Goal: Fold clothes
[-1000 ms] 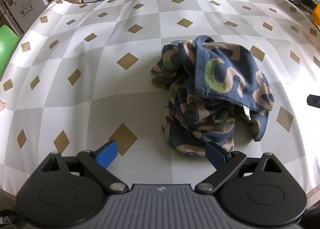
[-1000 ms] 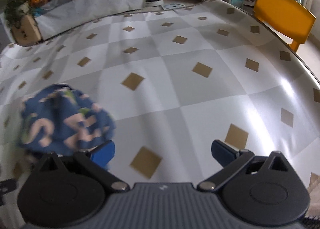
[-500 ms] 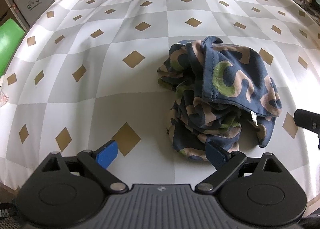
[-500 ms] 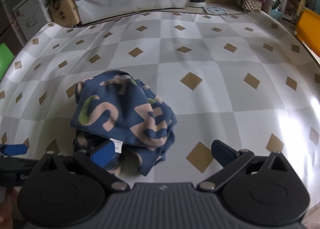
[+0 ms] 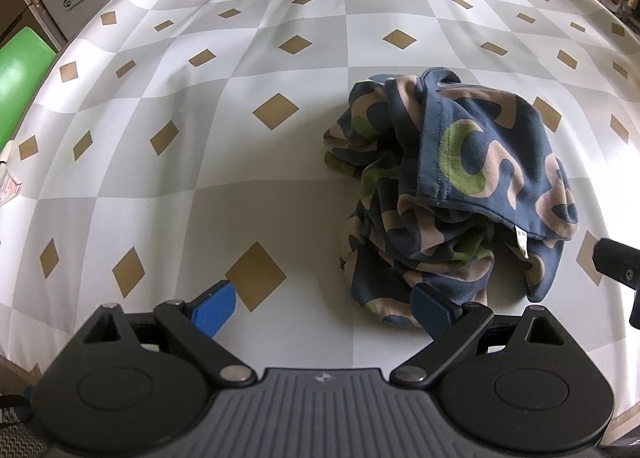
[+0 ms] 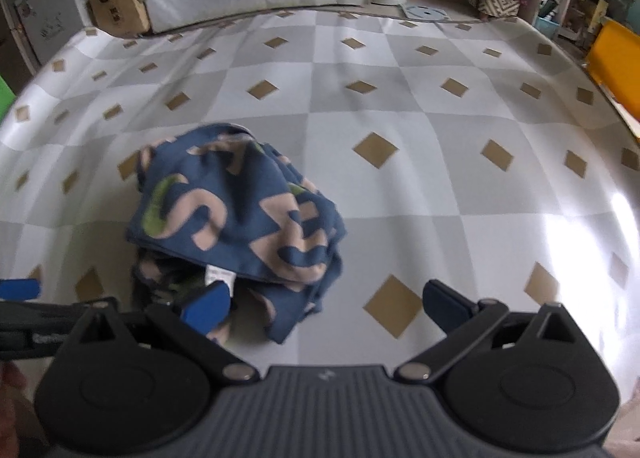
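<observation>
1. I hold my left gripper (image 5: 322, 308) with its fingers spread wide and nothing between them, low over the tabletop (image 5: 240, 186). Its right finger sits just at the near edge of the crumpled garment (image 5: 452, 194).
2. My right gripper (image 6: 326, 308) is likewise wide apart and empty. Its left finger hovers over the near side of the garment (image 6: 236, 218), close to the small white label (image 6: 218, 276).
3. The garment lies in a heap near the middle of the tabletop, between my two grippers, not yet spread out.
4. To do this step well, I judge I should pinch a single hemmed edge on each side, not the bunched middle, then lift and pull apart to flatten it.
5. The stitched hem and the label look like good guides to an edge.
6. The cloth seems a soft, thick knit, dark blue with tan and green curved shapes; it will slump and drag.
7. The tabletop cover looks smooth and glossy, checked grey and white with tan diamonds, so the cloth may slide.
</observation>
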Action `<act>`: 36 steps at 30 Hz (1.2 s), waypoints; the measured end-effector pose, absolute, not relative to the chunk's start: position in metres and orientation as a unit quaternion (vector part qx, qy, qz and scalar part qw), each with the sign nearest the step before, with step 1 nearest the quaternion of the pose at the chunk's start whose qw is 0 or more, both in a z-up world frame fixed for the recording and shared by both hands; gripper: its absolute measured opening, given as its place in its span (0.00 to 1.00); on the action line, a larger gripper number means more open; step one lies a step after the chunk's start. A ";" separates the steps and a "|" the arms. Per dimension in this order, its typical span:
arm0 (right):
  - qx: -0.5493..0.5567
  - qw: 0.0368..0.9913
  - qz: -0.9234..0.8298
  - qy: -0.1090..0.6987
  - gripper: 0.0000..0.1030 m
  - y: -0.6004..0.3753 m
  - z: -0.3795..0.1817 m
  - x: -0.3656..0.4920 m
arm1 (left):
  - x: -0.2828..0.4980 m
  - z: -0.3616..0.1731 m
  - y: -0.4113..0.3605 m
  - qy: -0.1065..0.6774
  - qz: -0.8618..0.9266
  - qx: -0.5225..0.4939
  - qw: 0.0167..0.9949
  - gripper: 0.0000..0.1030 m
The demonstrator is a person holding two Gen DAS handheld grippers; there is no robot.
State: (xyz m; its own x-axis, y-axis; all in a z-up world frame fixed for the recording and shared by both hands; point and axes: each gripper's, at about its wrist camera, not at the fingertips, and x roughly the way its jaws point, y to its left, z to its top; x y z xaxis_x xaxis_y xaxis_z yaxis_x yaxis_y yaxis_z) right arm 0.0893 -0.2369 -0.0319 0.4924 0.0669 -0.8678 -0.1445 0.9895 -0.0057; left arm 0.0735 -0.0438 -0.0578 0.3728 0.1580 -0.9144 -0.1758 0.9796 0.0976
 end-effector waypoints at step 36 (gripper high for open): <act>-0.028 0.860 0.030 0.509 1.00 -0.245 -0.034 0.095 | 0.082 -0.064 -0.044 0.556 0.116 -0.015 0.823 0.92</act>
